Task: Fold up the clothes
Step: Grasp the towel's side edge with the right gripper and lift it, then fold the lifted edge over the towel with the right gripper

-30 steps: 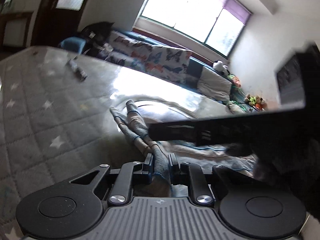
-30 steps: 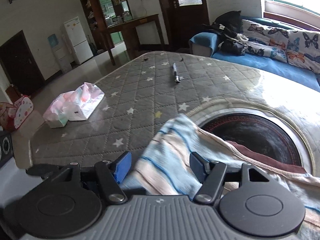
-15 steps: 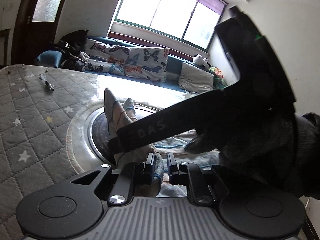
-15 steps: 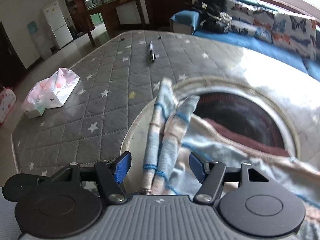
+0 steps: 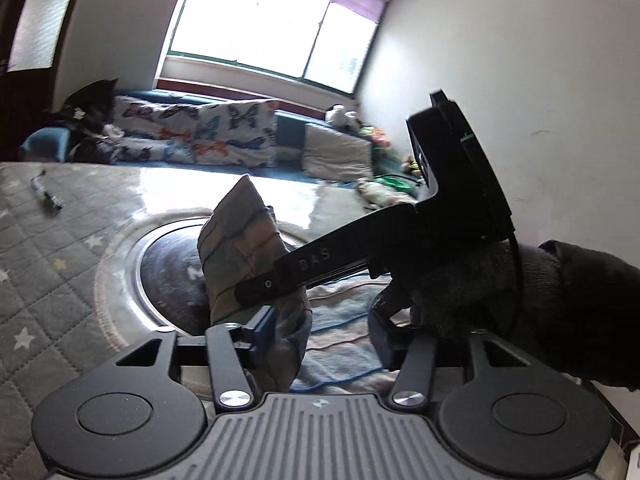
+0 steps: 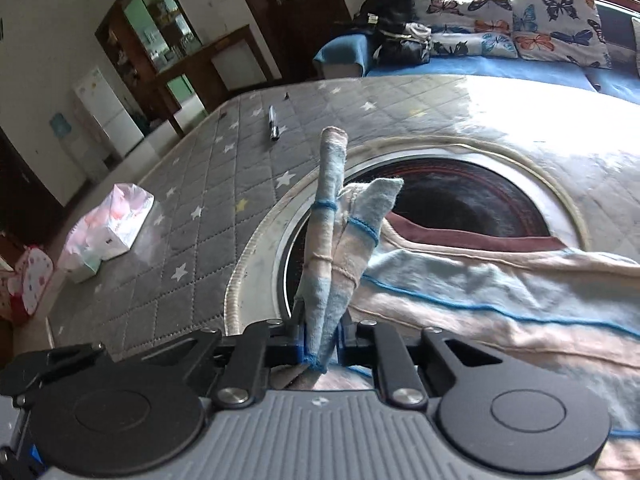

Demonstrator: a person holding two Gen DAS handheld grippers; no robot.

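A pale blue and peach striped garment (image 6: 480, 292) lies over the round dark inset (image 6: 460, 208) of the table. My right gripper (image 6: 322, 336) is shut on a bunched fold of it, and the pinched cloth stands up in front of the fingers. My left gripper (image 5: 320, 328) is open with its fingers wide apart. The raised fold of the garment (image 5: 240, 240) stands just beside its left finger (image 5: 262, 324). In the left wrist view the black right gripper's body (image 5: 360, 256) crosses the frame, held by a dark-gloved hand (image 5: 460, 280).
A grey quilted cover with stars (image 6: 208, 216) spans the table. On it lie a marker pen (image 6: 273, 122) at the far side and a tissue pack (image 6: 108, 232) to the left. A maroon cloth (image 6: 460, 236) shows under the striped garment. A sofa with butterfly cushions (image 6: 500, 44) stands behind.
My left gripper has opened and let go of the striped fold. My right gripper has shut on that fold and lifted it upright.
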